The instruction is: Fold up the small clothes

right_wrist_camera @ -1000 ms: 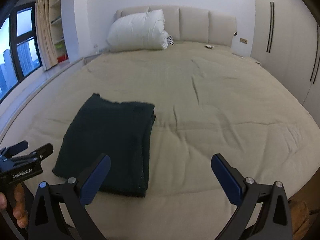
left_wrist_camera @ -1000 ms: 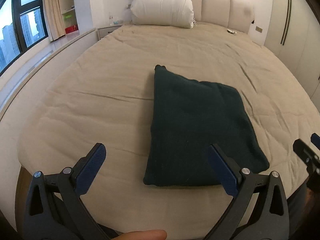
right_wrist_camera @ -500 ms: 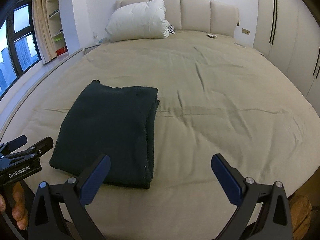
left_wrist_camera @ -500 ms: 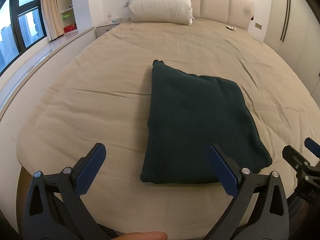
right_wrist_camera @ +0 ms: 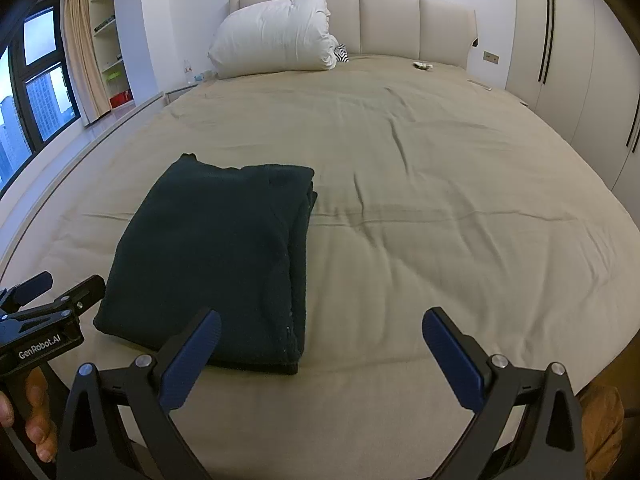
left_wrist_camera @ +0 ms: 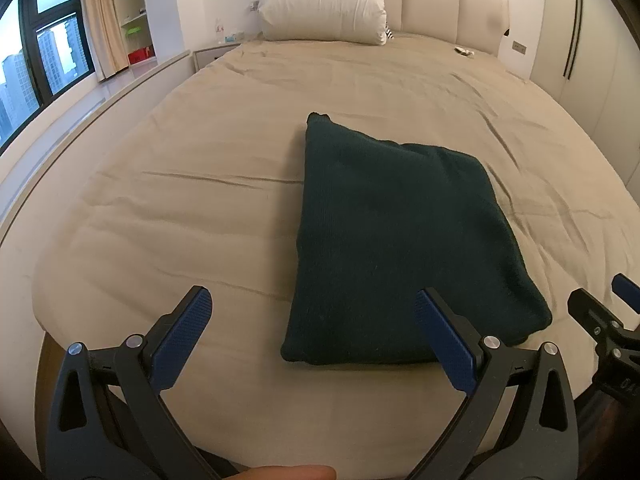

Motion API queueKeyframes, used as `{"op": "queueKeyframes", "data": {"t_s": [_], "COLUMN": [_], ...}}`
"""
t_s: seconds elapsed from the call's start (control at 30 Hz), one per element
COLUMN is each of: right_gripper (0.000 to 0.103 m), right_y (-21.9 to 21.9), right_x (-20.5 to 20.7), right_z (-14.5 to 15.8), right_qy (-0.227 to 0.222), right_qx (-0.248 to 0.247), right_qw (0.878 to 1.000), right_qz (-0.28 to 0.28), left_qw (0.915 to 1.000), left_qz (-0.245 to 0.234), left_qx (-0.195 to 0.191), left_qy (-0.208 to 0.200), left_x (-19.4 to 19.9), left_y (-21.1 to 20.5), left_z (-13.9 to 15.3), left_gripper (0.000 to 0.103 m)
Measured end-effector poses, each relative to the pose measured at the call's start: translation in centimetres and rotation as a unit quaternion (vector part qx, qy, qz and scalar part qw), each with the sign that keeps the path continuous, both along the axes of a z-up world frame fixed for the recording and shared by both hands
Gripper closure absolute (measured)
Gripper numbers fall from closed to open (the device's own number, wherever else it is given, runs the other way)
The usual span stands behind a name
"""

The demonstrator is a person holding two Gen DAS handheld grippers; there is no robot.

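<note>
A dark green garment (left_wrist_camera: 400, 236) lies folded into a thick rectangle on the beige bed (left_wrist_camera: 200, 184); it also shows in the right wrist view (right_wrist_camera: 216, 256), with its stacked layers along the right edge. My left gripper (left_wrist_camera: 312, 324) is open and empty, held above the near edge of the bed, with the garment's near left corner between its fingers. My right gripper (right_wrist_camera: 320, 340) is open and empty, just right of the garment's near right corner. Each gripper shows at the edge of the other's view.
A white pillow (right_wrist_camera: 276, 36) rests against the padded headboard (right_wrist_camera: 416, 24). A small object (right_wrist_camera: 423, 65) lies near the bed's far right. A windowsill ledge (left_wrist_camera: 80, 108) and window run along the left; wardrobe doors (right_wrist_camera: 560, 52) stand on the right.
Both grippers have moved a little forward and tilted, so the garment looks closer and larger. The garment has not moved. Both grippers stay open.
</note>
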State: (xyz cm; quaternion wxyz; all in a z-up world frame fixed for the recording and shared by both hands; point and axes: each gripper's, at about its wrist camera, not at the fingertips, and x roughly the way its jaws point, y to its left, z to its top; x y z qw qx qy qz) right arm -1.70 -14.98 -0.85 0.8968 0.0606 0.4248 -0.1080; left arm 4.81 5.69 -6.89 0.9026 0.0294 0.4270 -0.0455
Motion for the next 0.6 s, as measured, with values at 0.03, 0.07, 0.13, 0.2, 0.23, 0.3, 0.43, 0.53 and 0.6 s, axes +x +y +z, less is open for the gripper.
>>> {"op": "queueKeyframes", "data": {"t_s": [0.03, 0.07, 0.13, 0.2, 0.23, 0.3, 0.43, 0.53, 0.6], "right_gripper": [0.000, 0.000, 0.000, 0.000, 0.000, 0.000, 0.000, 0.000, 0.000], "right_y": [0.02, 0.03, -0.05, -0.10, -0.11, -0.13, -0.09, -0.08, -0.08], "right_x": [-0.01, -0.03, 0.00, 0.01, 0.01, -0.01, -0.03, -0.07, -0.08], "right_z": [0.00, 0.00, -0.07, -0.17, -0.20, -0.23, -0.22, -0.27, -0.27], "right_qy": [0.000, 0.001, 0.001, 0.003, 0.003, 0.003, 0.004, 0.004, 0.004], "right_qx": [0.000, 0.000, 0.001, 0.000, 0.000, 0.000, 0.001, 0.000, 0.001], "right_qw": [1.000, 1.000, 1.000, 1.000, 1.000, 1.000, 1.000, 1.000, 1.000], "right_qz": [0.000, 0.000, 0.000, 0.000, 0.000, 0.000, 0.000, 0.000, 0.000], "left_qw": [1.0000, 1.0000, 1.0000, 1.0000, 1.0000, 1.0000, 1.0000, 1.0000, 1.0000], "left_qz": [0.000, 0.000, 0.000, 0.000, 0.000, 0.000, 0.001, 0.001, 0.000], "left_qx": [0.000, 0.000, 0.000, 0.000, 0.000, 0.002, 0.002, 0.002, 0.002], "left_qy": [0.001, 0.002, 0.002, 0.004, 0.004, 0.006, 0.008, 0.008, 0.008], "left_x": [0.07, 0.12, 0.21, 0.29, 0.32, 0.39, 0.47, 0.55, 0.54], "left_y": [0.01, 0.02, 0.06, 0.02, 0.04, 0.02, 0.04, 0.05, 0.05], "left_z": [-0.08, -0.14, -0.22, -0.31, -0.33, -0.41, -0.57, -0.61, -0.61], "left_gripper": [0.000, 0.000, 0.000, 0.000, 0.000, 0.000, 0.000, 0.000, 0.000]}}
